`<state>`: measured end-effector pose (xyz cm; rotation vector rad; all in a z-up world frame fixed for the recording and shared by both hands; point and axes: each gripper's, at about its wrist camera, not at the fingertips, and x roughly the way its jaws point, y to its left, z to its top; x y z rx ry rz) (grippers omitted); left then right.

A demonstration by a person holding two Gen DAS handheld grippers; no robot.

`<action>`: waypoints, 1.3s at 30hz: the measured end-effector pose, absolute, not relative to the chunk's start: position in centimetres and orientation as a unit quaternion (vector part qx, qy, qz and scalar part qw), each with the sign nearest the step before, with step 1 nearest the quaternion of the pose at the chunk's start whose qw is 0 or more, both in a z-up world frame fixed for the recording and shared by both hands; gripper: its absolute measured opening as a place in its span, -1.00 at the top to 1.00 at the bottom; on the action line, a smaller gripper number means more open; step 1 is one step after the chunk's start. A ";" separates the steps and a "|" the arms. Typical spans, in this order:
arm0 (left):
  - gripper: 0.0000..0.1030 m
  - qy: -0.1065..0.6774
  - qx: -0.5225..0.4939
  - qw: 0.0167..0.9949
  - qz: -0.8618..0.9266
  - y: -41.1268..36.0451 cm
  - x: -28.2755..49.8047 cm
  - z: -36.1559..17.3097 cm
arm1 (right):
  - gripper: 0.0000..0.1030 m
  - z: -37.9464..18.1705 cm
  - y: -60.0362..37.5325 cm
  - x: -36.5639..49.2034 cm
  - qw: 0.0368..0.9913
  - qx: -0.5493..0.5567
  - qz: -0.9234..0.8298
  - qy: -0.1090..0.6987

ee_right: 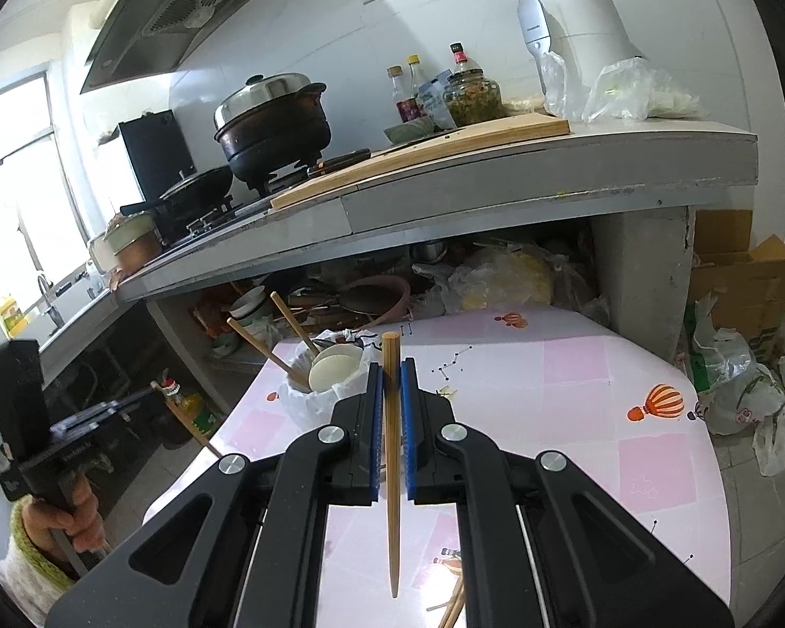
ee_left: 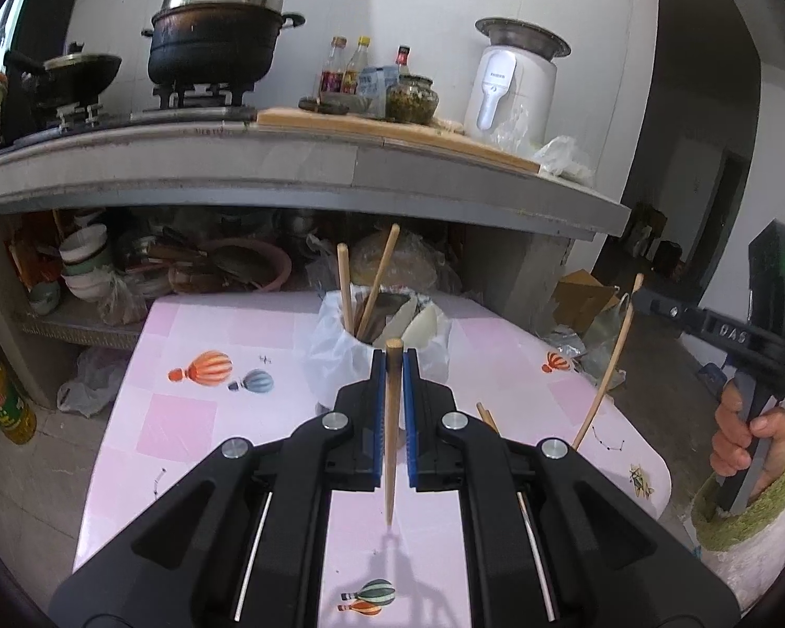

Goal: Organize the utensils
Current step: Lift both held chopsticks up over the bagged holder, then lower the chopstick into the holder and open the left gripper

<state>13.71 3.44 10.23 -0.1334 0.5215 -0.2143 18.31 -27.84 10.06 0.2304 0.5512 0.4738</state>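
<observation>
My left gripper [ee_left: 394, 361] is shut on a wooden chopstick [ee_left: 391, 445], held upright with its tip just above the pink table [ee_left: 183, 418]. Right behind it stands a utensil holder [ee_left: 329, 345] lined with a white bag, holding chopsticks and spoons. My right gripper [ee_right: 391, 366] is shut on another chopstick [ee_right: 392, 471], also upright, to the right of the holder [ee_right: 298, 397]. Each view shows the other gripper off to the side: the right gripper [ee_left: 637, 299] and the left gripper [ee_right: 152, 392], each with its chopstick. Loose chopsticks [ee_right: 452, 607] lie on the table.
A grey kitchen counter [ee_left: 288, 167] overhangs the table's far edge, carrying pots, bottles and a cutting board. Bowls and pans crowd the shelf beneath it. An oil bottle [ee_left: 5, 397] stands on the floor at left; boxes and bags [ee_right: 732, 282] sit at right.
</observation>
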 end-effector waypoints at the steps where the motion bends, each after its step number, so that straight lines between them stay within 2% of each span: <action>1: 0.89 0.253 -0.064 0.960 -0.104 3.5 13.6 10.7 | 0.87 10.0 -27.8 18.4 0.928 0.112 0.232 0.270; 13: 0.89 0.190 -0.057 0.977 -0.084 5.1 13.3 17.7 | 0.87 9.5 -27.8 19.4 0.923 0.118 0.247 0.272; 25: 0.89 0.117 -0.054 0.986 -0.107 4.8 16.9 24.8 | 0.87 9.0 -27.3 20.4 0.920 0.116 0.247 0.283; 30: 0.90 0.113 -0.058 0.985 -0.113 4.3 20.0 25.7 | 0.87 8.8 -27.4 20.6 0.920 0.116 0.243 0.287; 39: 0.90 0.130 -0.040 0.985 -0.105 3.5 25.5 23.8 | 0.87 8.4 -27.2 21.3 0.918 0.112 0.239 0.295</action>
